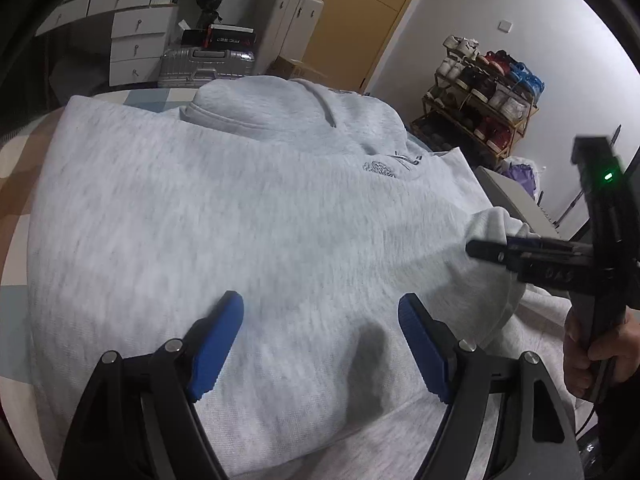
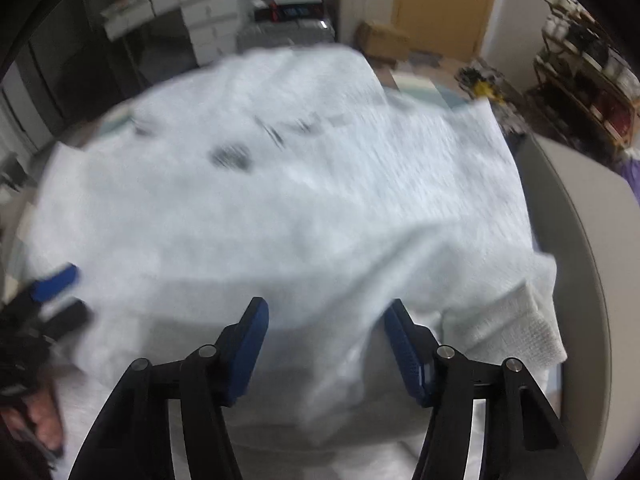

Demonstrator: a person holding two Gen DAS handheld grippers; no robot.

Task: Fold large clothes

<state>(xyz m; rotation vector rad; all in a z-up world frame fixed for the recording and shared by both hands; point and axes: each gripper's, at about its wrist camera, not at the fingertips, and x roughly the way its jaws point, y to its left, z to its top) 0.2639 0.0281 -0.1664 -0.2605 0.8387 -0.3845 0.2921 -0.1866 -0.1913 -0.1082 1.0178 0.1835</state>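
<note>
A light grey hoodie [image 1: 240, 208] lies folded on the bed, hood at the far end, a small dark logo [image 1: 380, 168] on the chest. My left gripper [image 1: 320, 320] is open and empty, its blue pads just above the near part of the cloth. The right gripper shows side-on in the left wrist view [image 1: 480, 249] over the hoodie's right edge. In the blurred right wrist view the hoodie [image 2: 280, 200] fills the frame, with a ribbed cuff [image 2: 516, 320] at the right. My right gripper [image 2: 326, 320] is open and empty above the cloth. The left gripper's fingers [image 2: 56, 280] show at the left.
A checked bed cover [image 1: 16, 168] lies under the hoodie. Behind stand white drawers [image 1: 136, 48], a silver suitcase [image 1: 208, 64], a wooden door [image 1: 360, 12] and a shoe rack [image 1: 484, 104]. A grey rounded surface [image 2: 576, 240] lies right of the bed.
</note>
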